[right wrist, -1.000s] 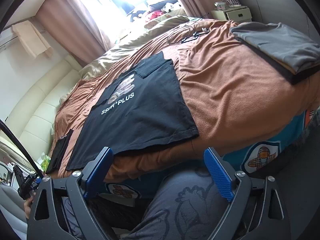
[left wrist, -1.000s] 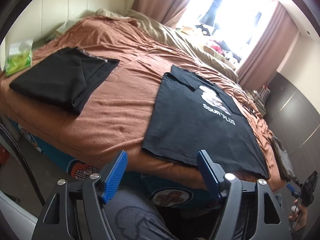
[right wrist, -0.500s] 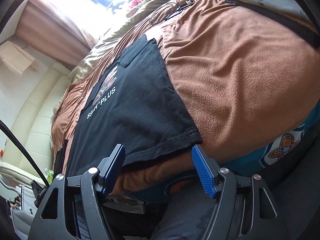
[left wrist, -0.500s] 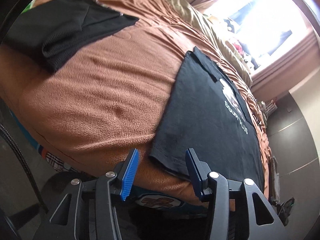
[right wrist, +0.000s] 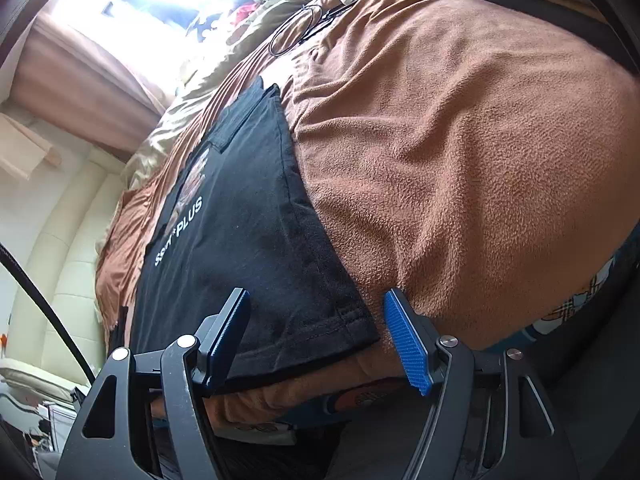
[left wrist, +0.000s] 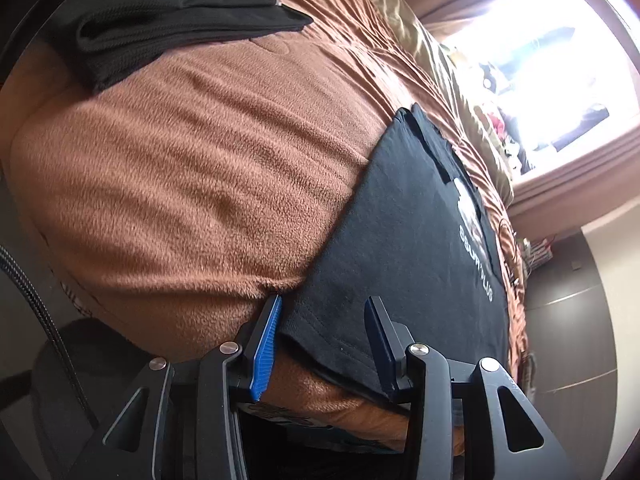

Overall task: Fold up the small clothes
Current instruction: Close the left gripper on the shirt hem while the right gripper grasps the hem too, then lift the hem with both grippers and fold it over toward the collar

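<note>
Black t-shirt [left wrist: 404,248] lies flat on the brown blanket [left wrist: 192,168] at the bed's edge. Left gripper [left wrist: 324,336] and right gripper [right wrist: 320,332] both gape wide, each straddling a bottom corner of the hem.

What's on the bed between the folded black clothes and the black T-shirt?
Nothing but bare brown blanket lies between the folded black clothes and the T-shirt. The left wrist view shows it.

You see a bed covered by a brown fleece blanket [left wrist: 192,168], with a beige quilt [right wrist: 208,60] bunched along its far side. Pinkish curtains [right wrist: 92,80] frame a bright window [left wrist: 560,60]. A thin black cable [right wrist: 298,32] lies looped on the blanket.
</note>
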Demonstrator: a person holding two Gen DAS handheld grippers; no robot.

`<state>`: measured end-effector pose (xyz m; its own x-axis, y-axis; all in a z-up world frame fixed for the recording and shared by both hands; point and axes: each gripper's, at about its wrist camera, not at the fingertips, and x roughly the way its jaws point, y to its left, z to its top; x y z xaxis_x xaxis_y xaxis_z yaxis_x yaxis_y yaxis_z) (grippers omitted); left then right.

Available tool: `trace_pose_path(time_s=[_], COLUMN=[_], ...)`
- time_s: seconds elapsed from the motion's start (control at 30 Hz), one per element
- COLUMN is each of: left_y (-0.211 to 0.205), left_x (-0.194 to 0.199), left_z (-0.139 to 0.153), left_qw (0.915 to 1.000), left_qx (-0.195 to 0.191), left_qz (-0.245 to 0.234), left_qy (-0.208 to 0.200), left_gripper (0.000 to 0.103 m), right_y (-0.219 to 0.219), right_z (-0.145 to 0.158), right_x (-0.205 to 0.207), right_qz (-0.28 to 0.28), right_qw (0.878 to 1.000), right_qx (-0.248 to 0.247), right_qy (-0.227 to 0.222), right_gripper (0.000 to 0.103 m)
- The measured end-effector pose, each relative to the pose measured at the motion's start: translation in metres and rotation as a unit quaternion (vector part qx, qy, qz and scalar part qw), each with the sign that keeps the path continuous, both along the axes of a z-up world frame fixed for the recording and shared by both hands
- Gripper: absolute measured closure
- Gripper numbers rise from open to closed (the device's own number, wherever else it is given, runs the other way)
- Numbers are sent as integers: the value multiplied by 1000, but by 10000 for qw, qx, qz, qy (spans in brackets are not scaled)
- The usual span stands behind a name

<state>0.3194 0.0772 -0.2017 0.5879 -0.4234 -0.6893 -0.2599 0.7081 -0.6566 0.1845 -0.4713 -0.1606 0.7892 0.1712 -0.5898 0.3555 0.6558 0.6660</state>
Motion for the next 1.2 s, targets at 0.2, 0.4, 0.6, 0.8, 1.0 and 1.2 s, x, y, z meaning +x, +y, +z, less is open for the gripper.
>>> trace_pose_path(time_s=[0.2, 0.4, 0.6, 0.8, 1.0, 1.2], left_y=[-5, -4, -7, -8, -10, 4], left_x=[5, 9, 10, 14, 20, 11], left_z=[-1, 0, 6, -2, -1, 19], left_qw=[9998, 9994, 9994, 9992, 9990, 9991], left_qx=[83, 179, 232, 103, 204, -69], left_qz=[159, 243, 268, 299, 346, 352], left_qy=[65, 143, 50, 227, 181, -228], left_gripper=[73, 97, 98, 93, 98, 99], right_y=[2, 4, -7, 1, 6, 16], right_z=[-16, -26, -31, -35, -20, 17], right_x=[-15, -16, -5, 16, 28, 18], right_qz=[-12, -45, -247, -355, -507, -544], right_qw=[9981, 9956, 9931, 9940, 9957, 9947], right_qx=[557, 828, 955, 859, 702, 503], right_qy=[-262, -433, -640, -581, -342, -714], right_gripper=[35, 38, 56, 56, 102, 103])
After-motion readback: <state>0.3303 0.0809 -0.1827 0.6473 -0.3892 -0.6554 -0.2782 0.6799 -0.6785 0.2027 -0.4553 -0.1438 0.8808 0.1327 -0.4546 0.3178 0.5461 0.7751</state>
